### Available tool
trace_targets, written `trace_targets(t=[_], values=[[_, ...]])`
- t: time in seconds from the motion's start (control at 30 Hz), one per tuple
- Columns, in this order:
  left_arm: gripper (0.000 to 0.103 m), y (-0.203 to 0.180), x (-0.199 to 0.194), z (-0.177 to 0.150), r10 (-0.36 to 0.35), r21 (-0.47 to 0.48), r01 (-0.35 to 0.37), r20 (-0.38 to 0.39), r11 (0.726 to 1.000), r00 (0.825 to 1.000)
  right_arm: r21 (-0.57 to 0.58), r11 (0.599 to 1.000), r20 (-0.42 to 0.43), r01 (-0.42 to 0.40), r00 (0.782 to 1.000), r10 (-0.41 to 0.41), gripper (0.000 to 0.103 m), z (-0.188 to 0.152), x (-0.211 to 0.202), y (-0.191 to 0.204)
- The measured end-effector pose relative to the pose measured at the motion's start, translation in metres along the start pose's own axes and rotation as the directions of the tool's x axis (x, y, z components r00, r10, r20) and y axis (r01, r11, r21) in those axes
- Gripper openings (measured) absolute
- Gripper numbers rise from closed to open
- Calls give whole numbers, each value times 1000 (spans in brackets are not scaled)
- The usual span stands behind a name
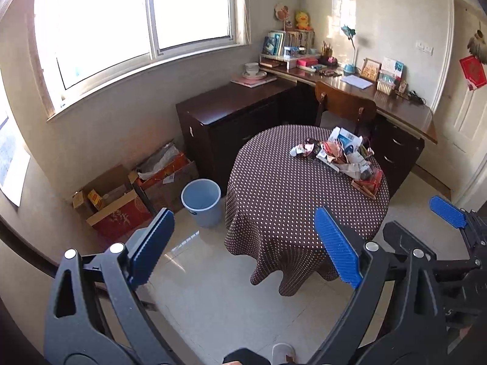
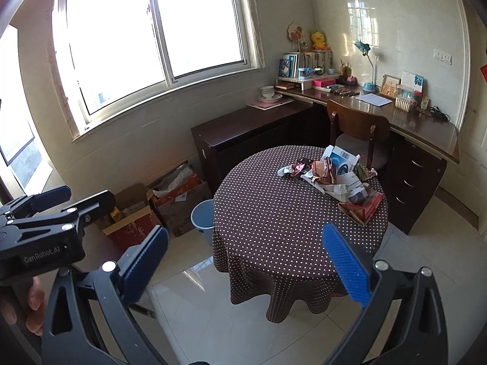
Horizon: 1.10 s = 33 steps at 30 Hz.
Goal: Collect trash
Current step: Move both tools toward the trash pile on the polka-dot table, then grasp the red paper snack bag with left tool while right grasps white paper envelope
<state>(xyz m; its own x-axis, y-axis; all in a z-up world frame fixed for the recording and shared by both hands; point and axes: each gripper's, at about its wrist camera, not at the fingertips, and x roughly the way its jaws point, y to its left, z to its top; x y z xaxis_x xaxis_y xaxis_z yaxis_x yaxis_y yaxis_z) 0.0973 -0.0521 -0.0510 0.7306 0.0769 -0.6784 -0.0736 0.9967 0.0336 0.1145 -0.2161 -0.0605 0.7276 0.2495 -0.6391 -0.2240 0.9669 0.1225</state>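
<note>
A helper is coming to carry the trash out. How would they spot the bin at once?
Find the round table with the polka-dot cloth. On the floor at its left stands the bin. It is a plain light-blue round bucket, unlike the brown cardboard boxes beside it.

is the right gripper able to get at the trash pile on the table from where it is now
Probably not yet. The right gripper is open and faces the trash pile, but it hangs short of the table, with the pile on the far side. Nothing blocks the way.

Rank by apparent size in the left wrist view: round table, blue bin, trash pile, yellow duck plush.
1. round table
2. blue bin and trash pile: similar, and the pile sits farther off, so unranked
3. yellow duck plush, smallest but farthest away
</note>
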Motion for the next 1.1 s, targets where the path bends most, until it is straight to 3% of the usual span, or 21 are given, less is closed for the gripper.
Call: trace_targets(t=[0.33, 0.53, 0.63, 0.73, 0.83, 1.07, 1.1], values=[[92, -1, 73, 33, -78, 81, 84, -76, 993, 994, 156, 984, -34, 87, 996, -83, 99, 17, 69, -40], [92, 8, 138, 68, -175, 136, 197, -159, 971, 972, 253, 944, -72, 214, 977, -202, 99, 33, 122, -53], [92, 1, 165, 85, -249, 178, 285, -202, 942, 947, 310, 913, -95, 267, 964, -249, 99, 37, 138, -63], [92, -14, 192, 93, -278, 194, 329, -248, 924, 928, 345, 886, -126, 309, 951, -283, 99, 34, 151, -80], [92, -35, 221, 96, -340, 178, 408, -319, 895, 884, 368, 858, -166, 358, 933, -319, 99, 28, 162, -100], [91, -106, 294, 106, -360, 186, 471, -429, 862, 828, 422, 800, -235, 426, 904, -357, 99, 22, 201, -170], [91, -116, 304, 109, -355, 191, 471, -437, 861, 826, 424, 796, -245, 433, 901, -359, 98, 21, 209, -183]])
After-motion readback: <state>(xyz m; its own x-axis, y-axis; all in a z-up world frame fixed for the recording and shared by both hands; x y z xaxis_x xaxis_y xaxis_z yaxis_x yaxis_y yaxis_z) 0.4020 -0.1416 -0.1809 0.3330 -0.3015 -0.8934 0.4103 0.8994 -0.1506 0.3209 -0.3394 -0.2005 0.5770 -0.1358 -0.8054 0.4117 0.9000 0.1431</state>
